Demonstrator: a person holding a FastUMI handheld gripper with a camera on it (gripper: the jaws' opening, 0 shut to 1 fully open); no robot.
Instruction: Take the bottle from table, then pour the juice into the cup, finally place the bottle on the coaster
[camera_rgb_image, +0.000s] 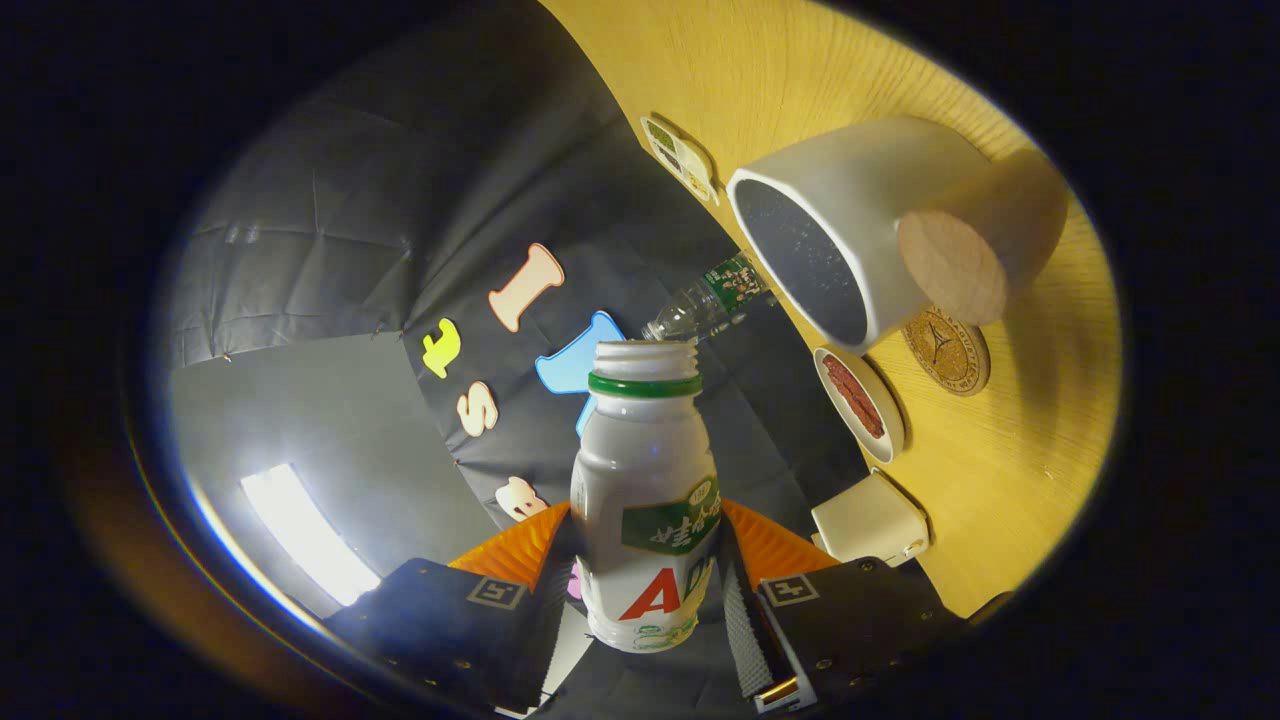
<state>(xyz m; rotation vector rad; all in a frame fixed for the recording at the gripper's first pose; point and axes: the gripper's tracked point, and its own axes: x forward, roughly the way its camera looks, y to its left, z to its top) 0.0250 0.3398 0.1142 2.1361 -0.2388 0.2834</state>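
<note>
A small white bottle (645, 490) with a green neck ring and no cap sits between my fingers, and my gripper (645, 560) is shut on its body. The whole view is rolled sideways, so the wooden table (1000, 470) runs up one side. The bottle's open mouth points roughly toward a white cup (850, 230) with a dark inside, which stands beyond the fingers on the table. The gap between mouth and cup rim is clear to see. A round cork coaster (946, 350) lies on the table just behind the cup, partly covered by a wooden cylinder (975, 250).
A clear plastic bottle (705, 305) lies near the cup's rim. A small white dish (860, 403) with something red in it sits beside the coaster. A white box (868, 520) rests close to my fingers. A small tray (680, 157) lies farther along the table.
</note>
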